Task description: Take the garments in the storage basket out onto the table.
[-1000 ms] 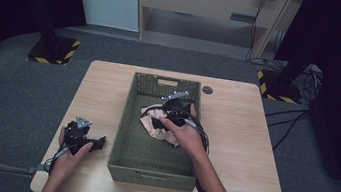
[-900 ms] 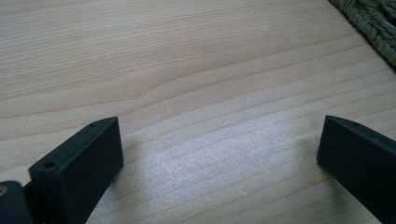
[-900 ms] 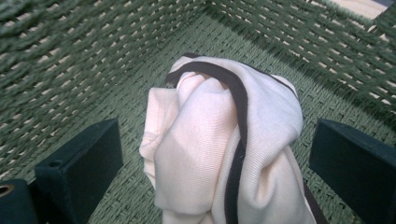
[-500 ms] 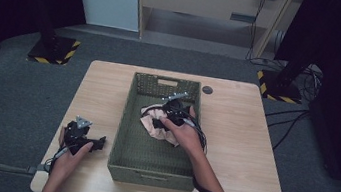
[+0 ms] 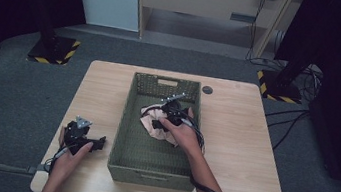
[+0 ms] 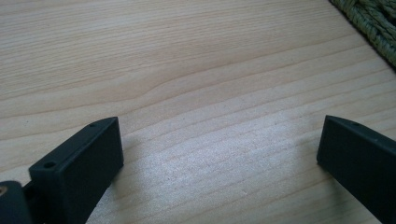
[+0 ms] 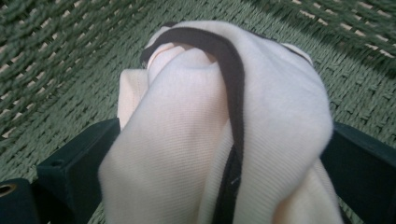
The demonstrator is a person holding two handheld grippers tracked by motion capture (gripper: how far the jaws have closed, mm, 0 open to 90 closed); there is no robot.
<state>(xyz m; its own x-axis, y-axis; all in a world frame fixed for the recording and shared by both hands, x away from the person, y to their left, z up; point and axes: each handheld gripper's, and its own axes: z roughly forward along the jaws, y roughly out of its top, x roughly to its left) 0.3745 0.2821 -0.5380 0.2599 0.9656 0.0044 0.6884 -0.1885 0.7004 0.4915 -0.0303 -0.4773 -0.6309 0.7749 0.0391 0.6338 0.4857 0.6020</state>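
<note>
The pale cloth (image 7: 219,135) bunches between my right tongs (image 5: 164,120), whose jaws stand apart on either side of it, inside the green basket (image 5: 122,134). Its lower folds are cut off (dark trim visible). My left tongs (image 6: 219,158) rest spread wide on the table (image 6: 187,60), beside the basket.

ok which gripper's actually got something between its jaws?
The right gripper, inside the green basket: pale cloth with dark trim bunches between its jaws. The left gripper stands open over bare table.

Cream black-trimmed cloth (image 7: 196,140), green basket (image 5: 125,135)
</note>
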